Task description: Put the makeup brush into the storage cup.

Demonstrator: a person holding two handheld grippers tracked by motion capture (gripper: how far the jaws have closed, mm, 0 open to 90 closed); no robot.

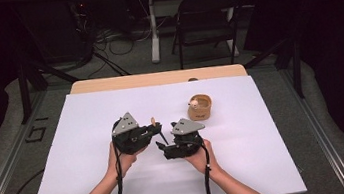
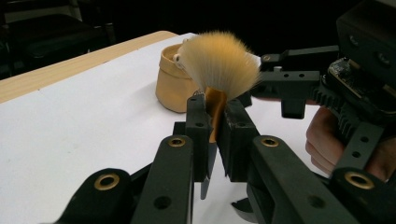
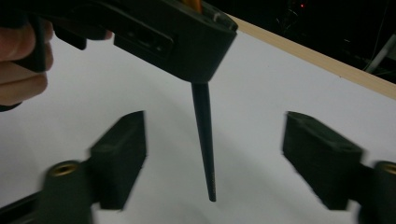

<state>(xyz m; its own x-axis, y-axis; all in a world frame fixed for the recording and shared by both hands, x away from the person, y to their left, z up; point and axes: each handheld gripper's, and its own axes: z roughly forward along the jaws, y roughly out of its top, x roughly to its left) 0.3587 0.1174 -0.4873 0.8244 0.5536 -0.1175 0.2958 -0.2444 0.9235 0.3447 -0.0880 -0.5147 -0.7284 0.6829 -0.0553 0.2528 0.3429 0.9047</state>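
A makeup brush [image 2: 219, 63] with a fan of tan bristles stands upright in my left gripper [image 2: 215, 126], whose pads are shut on its orange ferrule. Its black tapered handle [image 3: 204, 140] hangs down below the left gripper's body [image 3: 177, 32]. My right gripper [image 3: 217, 154] is open, one pad on each side of that handle and neither touching it. In the high view the left gripper [image 1: 156, 128] and right gripper [image 1: 162, 148] meet over the middle of the white board [image 1: 96, 187], with the brush [image 1: 153, 121] between them. A small tan cup [image 1: 200, 107] stands just behind.
The tan cup [image 2: 170, 84] has a small bead-like thing at its rim. The white board lies on a wooden table [image 1: 157, 77]. Beyond the table stand a black folding chair [image 1: 207, 16], cables on the floor, and dark stands at the sides.
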